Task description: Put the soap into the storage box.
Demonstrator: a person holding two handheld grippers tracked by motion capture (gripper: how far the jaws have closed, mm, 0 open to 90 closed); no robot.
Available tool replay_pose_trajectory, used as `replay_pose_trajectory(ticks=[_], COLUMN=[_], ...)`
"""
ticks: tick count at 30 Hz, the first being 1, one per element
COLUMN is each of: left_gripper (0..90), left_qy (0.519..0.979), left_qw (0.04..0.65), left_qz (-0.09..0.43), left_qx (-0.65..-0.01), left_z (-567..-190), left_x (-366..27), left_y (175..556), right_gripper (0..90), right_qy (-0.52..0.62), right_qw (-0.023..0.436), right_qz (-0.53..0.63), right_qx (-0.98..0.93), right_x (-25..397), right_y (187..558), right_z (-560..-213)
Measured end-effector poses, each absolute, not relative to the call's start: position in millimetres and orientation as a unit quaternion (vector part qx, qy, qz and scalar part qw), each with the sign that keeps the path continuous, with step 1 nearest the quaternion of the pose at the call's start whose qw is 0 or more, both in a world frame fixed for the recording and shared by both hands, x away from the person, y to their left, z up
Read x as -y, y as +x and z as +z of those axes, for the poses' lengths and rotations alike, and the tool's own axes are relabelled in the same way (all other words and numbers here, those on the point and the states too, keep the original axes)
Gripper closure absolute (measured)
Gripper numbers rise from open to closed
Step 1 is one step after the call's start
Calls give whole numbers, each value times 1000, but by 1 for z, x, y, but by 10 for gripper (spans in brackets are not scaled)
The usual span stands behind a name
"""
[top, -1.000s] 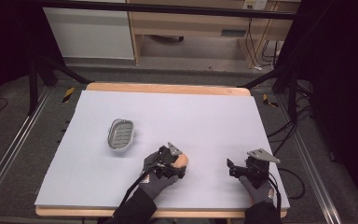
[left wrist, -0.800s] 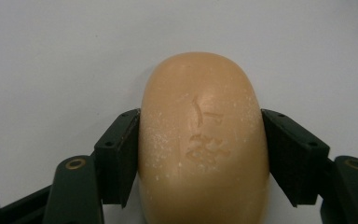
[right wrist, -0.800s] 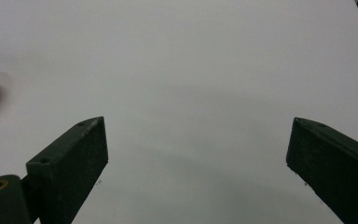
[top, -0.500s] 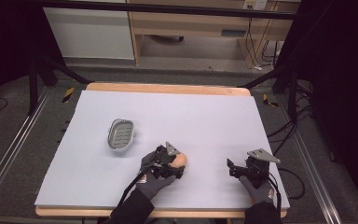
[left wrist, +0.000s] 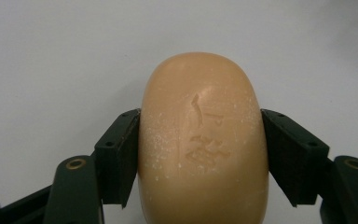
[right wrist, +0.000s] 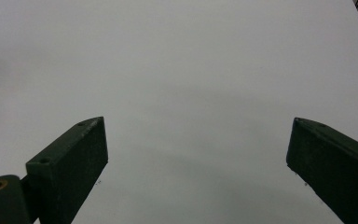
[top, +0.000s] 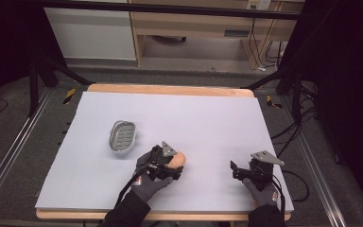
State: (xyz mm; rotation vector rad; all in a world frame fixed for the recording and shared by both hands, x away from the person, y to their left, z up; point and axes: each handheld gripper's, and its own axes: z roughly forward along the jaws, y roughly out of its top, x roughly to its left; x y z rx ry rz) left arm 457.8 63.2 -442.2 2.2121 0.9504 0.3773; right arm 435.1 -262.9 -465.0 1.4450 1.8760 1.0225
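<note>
Orange oval soap bar [left wrist: 204,140], near the table's [top: 208,118] front edge, clamped at both sides by the left gripper [top: 172,165]. Grey slotted metal dish [top: 123,135] lies far-left of it. Right gripper [top: 238,171], jaws spread wide, near right.

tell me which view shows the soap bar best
The left gripper view: the soap bar sits large between the left hand-held gripper jaws, its stamped mark readable. The high view shows just a small orange end past that gripper. The right gripper view looks at bare table.

Left tool [top: 172,163] grips the soap [top: 178,159] near the dish [top: 122,135].
</note>
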Motion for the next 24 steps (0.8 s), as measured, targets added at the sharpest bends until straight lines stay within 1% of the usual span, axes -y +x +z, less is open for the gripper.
replay_pose_trajectory(ticks=[24], left_gripper=[320], left_qy=[836], left_qw=[358], left_qz=[166], left_qx=[-382], left_z=[-419], left_x=[-93], left_y=[461], right_gripper=[55], right_qy=[538], right_qw=[279], right_qz=[382], right_qx=[-698], right_x=[263], right_y=[435], right_z=[-465])
